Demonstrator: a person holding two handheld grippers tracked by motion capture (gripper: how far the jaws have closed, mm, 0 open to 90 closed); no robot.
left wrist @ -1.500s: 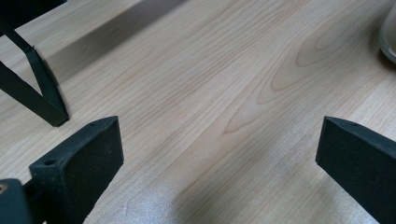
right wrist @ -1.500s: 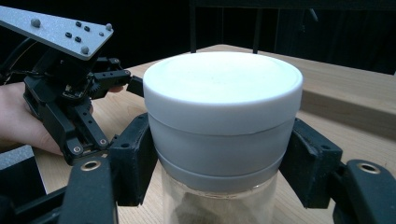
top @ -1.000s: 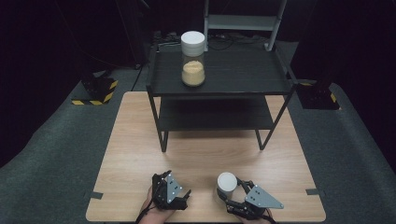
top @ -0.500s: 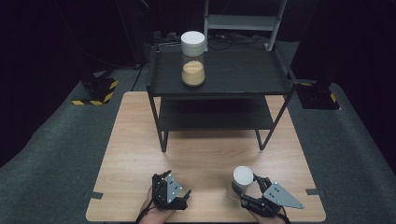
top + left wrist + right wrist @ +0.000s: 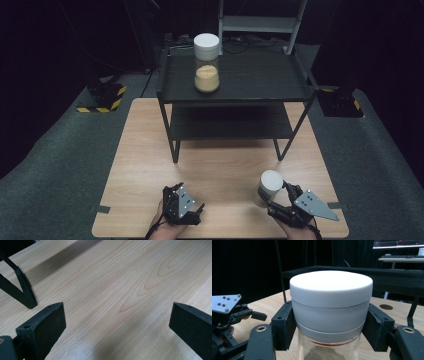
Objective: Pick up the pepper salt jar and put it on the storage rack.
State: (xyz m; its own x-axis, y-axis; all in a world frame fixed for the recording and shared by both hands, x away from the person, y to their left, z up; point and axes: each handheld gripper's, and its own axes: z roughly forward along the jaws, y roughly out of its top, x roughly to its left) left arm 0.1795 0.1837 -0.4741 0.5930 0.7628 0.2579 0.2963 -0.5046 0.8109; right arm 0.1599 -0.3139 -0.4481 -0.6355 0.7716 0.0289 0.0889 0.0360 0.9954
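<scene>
- Rightward and a little up is where my right gripper (image 5: 278, 196) has gone since the earlier frames, taking the jar (image 5: 270, 187) with it; my left gripper (image 5: 192, 214) has kept its place near the table's near edge.
- Table (image 5: 150, 170): wide bare wood lies between my hands and the rack, so I judge there is plenty of room to carry forward. The near edge runs just under both hands, and the right edge is not far from the jar.
- Rack (image 5: 250, 80): black, two shelves, standing on the far half of the table. Its top shelf is mostly free to the right of the second jar (image 5: 206, 62), which stands left of middle with tan filling. The lower shelf looks free too, though it is dark and low under the top one.
- Rack legs (image 5: 283, 146): the front right one slants out toward me, something to steer round on a low path.
- Progress, as I judge it: one jar is already shelved, mine is picked up and not yet placed; the carry and the set-down are left.
- Jar: in the right gripper view my jaws are clamped on its white lid (image 5: 331, 290), one pad on each side, glass body hanging below.
- Left gripper: jaws spread wide over bare wood, holding nothing.
</scene>
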